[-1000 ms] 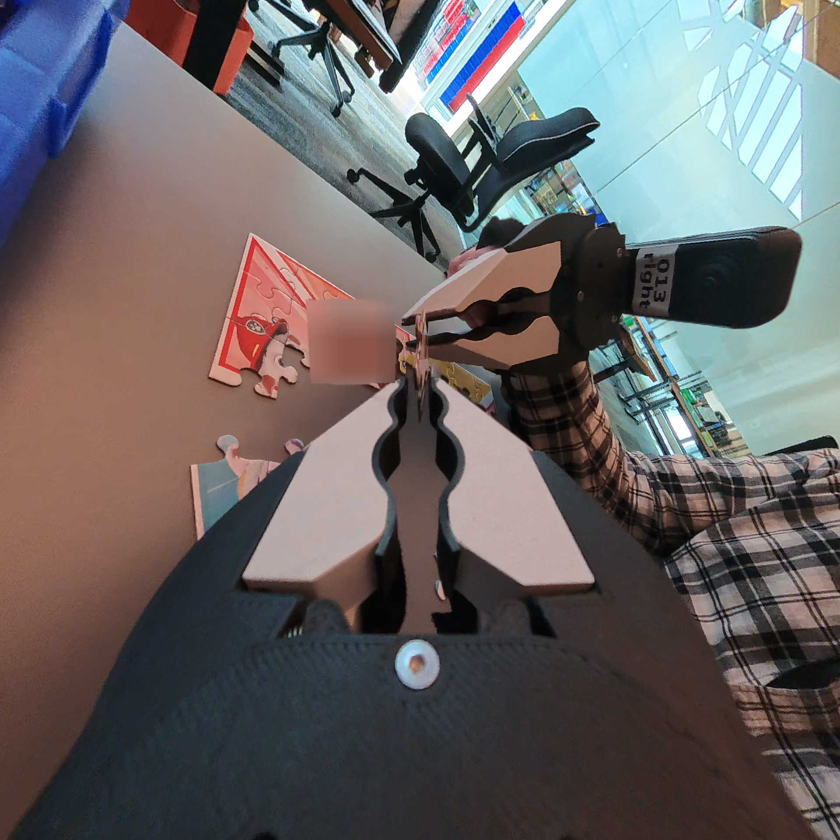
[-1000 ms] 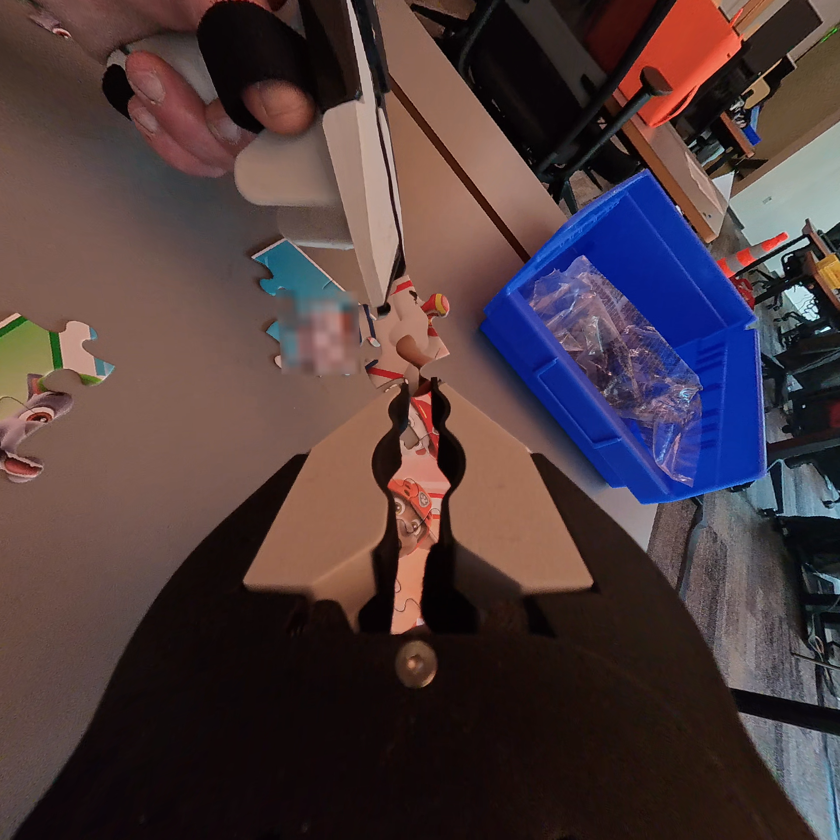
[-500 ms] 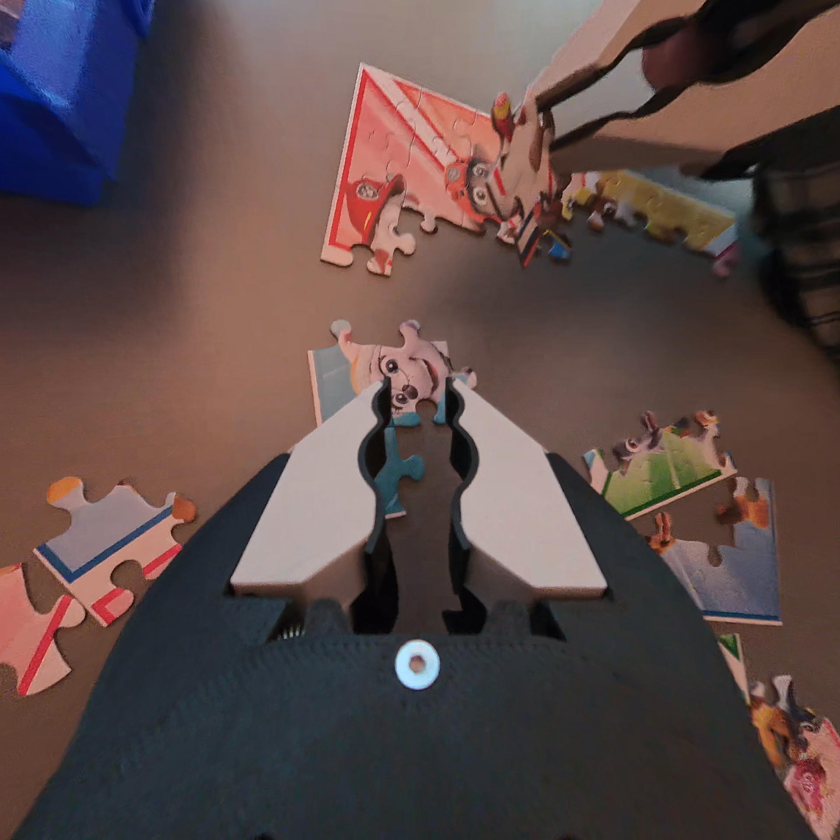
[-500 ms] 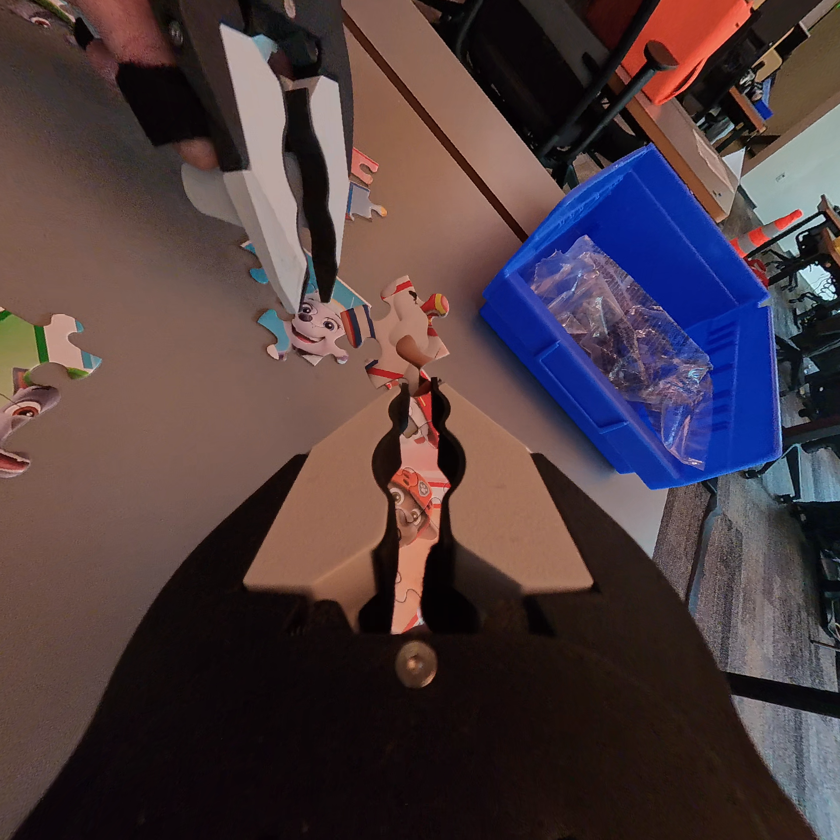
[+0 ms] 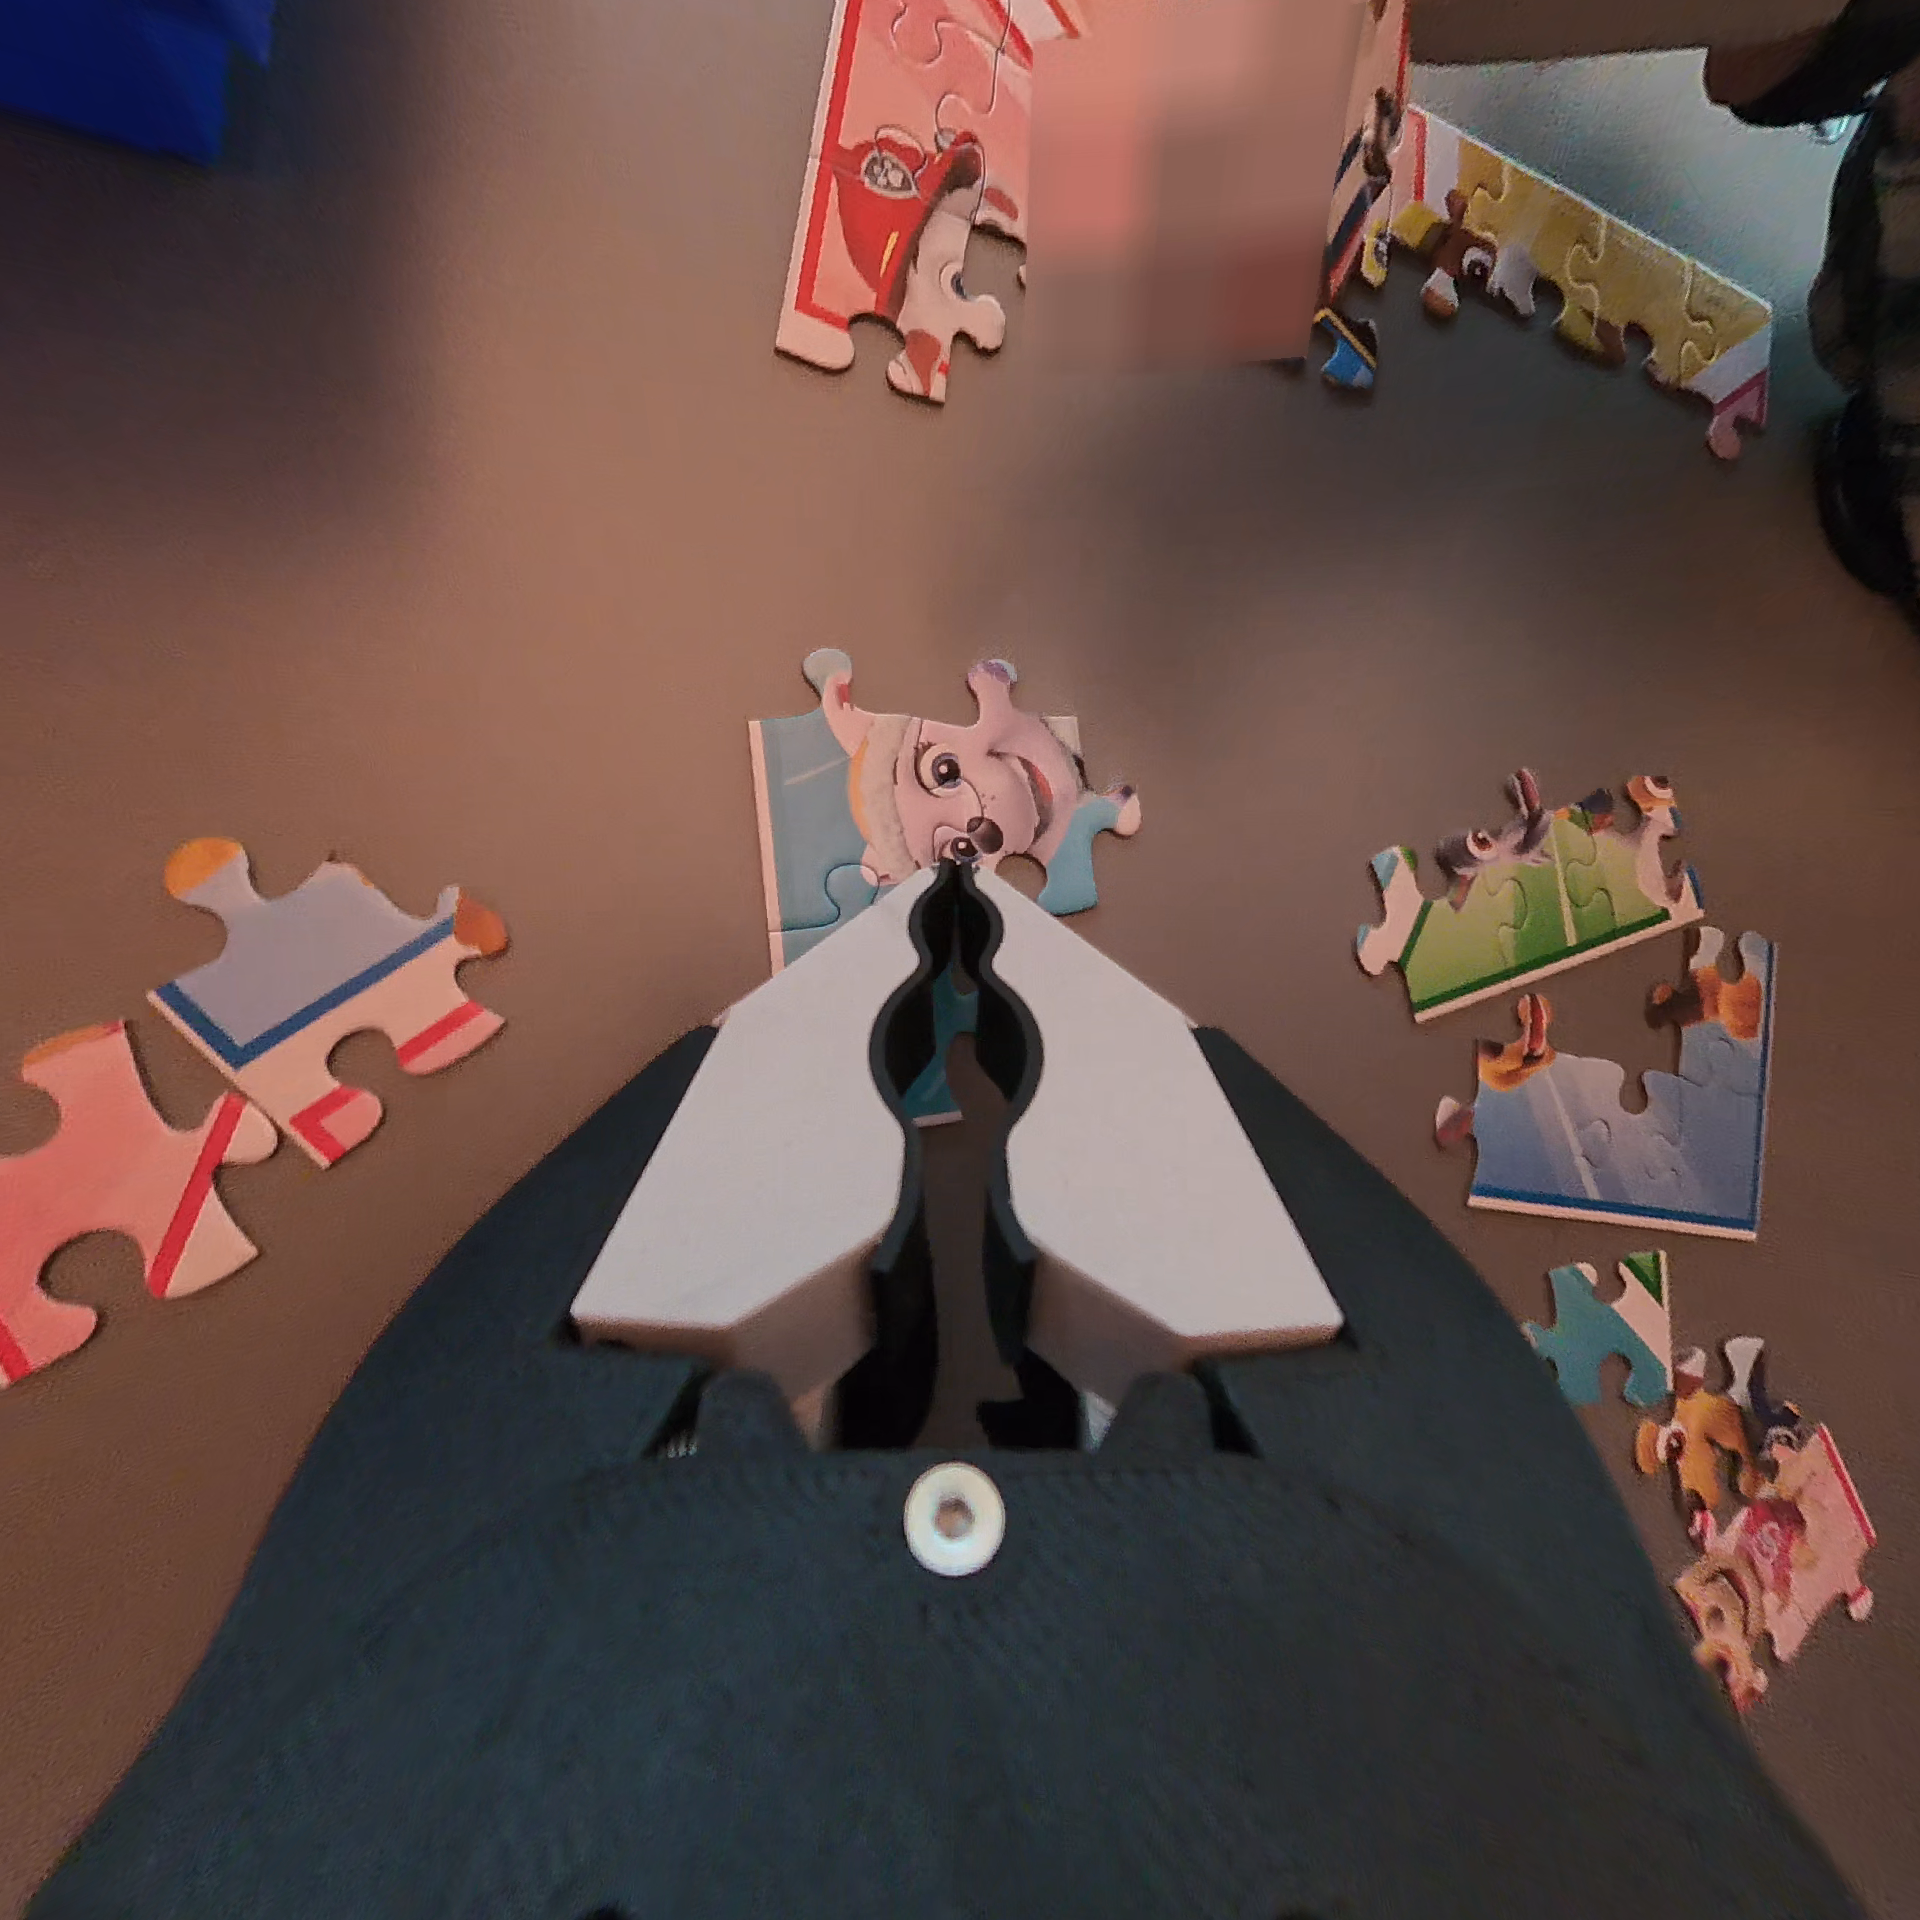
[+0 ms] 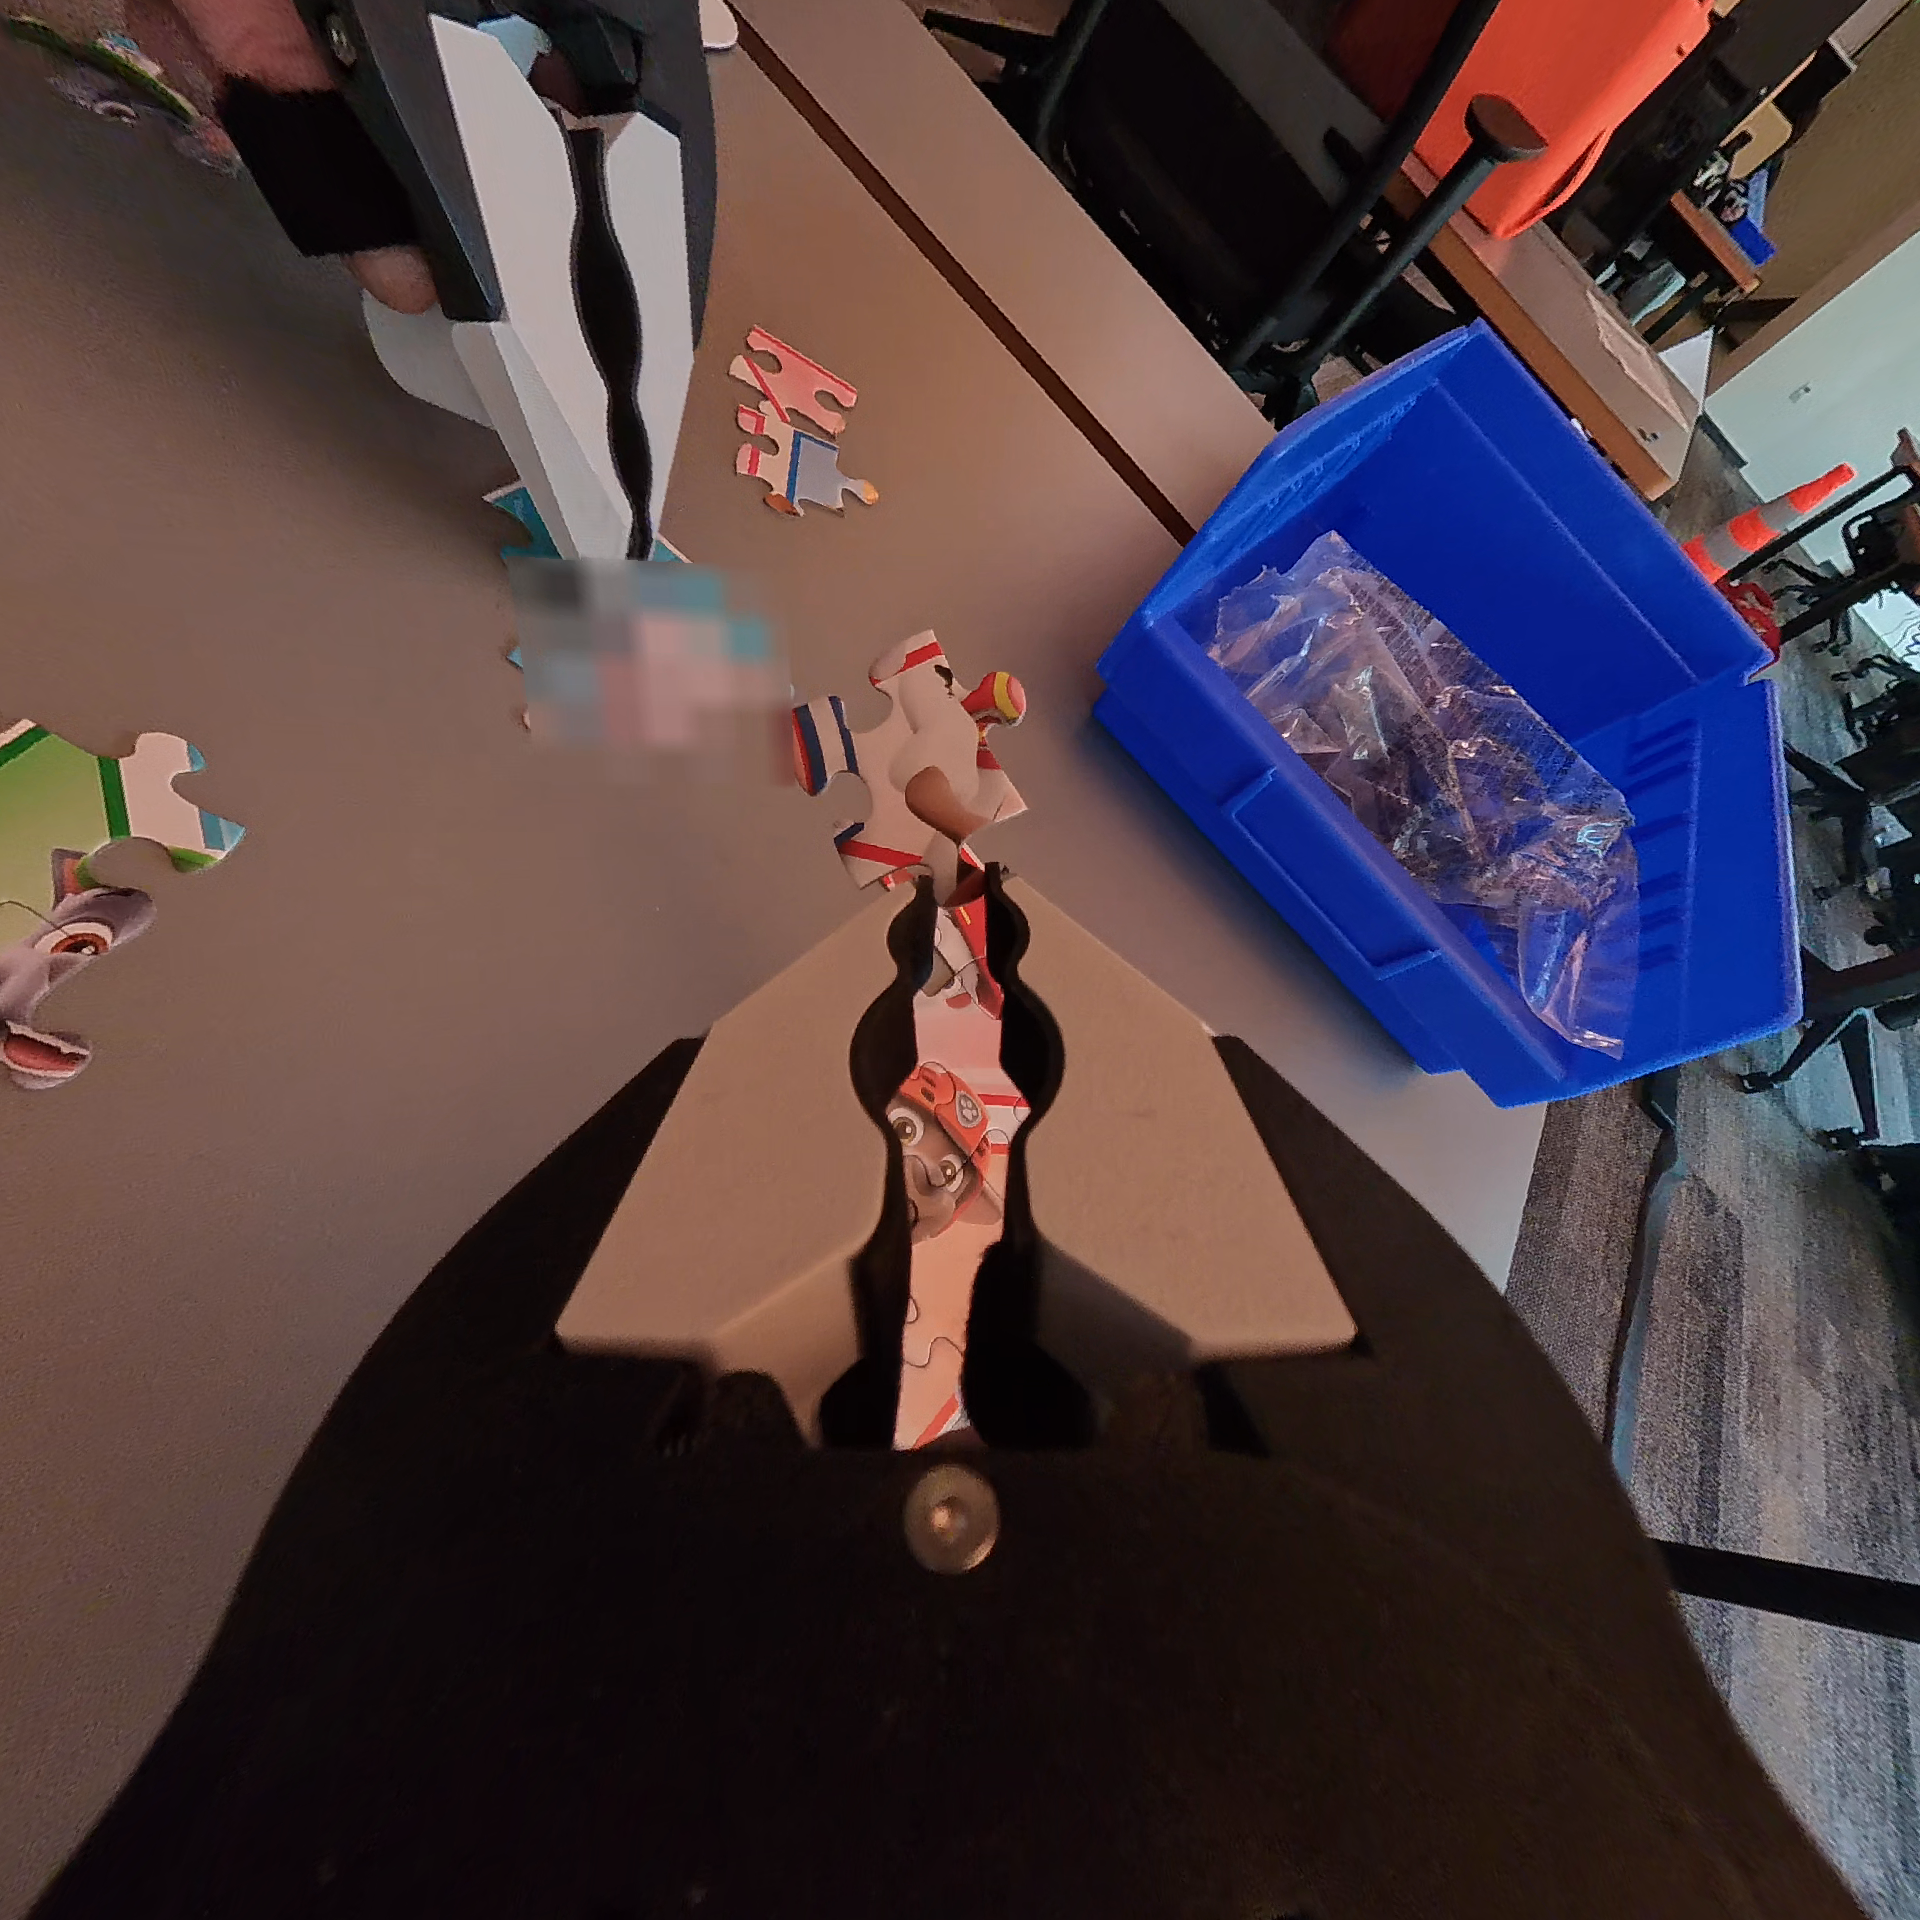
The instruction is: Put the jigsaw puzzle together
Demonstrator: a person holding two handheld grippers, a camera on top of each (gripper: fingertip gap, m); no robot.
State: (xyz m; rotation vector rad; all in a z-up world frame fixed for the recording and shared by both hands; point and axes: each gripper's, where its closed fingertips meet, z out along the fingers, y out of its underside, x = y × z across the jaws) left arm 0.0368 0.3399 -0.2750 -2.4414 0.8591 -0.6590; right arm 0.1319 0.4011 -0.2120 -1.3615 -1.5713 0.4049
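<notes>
The left hand-held gripper (image 5: pixel 957 871) is pointing down at the desk (image 5: pixel 520 582), and its tips are nearly closed with nothing between them; they are hovering at the near edge of the pale blue puzzle cluster (image 5: pixel 914 800) that shows a cartoon pup. The right hand-held gripper (image 6: pixel 954 883) is closed on a white and red puzzle piece (image 6: pixel 914 758), which is sticking out past its tips above the desk. Under it, the red assembled section (image 5: pixel 904 197) is lying flat. To the sides, loose pieces are lying apart: a blue and red one (image 5: pixel 322 987), a pink one (image 5: pixel 114 1184), a green cluster (image 5: pixel 1527 904). Farther off, a yellow strip of joined pieces (image 5: pixel 1590 281) is lying, and a blue bin (image 6: pixel 1507 727) with a plastic bag is standing near the desk edge.

I judge the step is fitting the held piece into the red section. The next move is calling for turning its tabs to match, lowering it flat, then pressing.
</notes>
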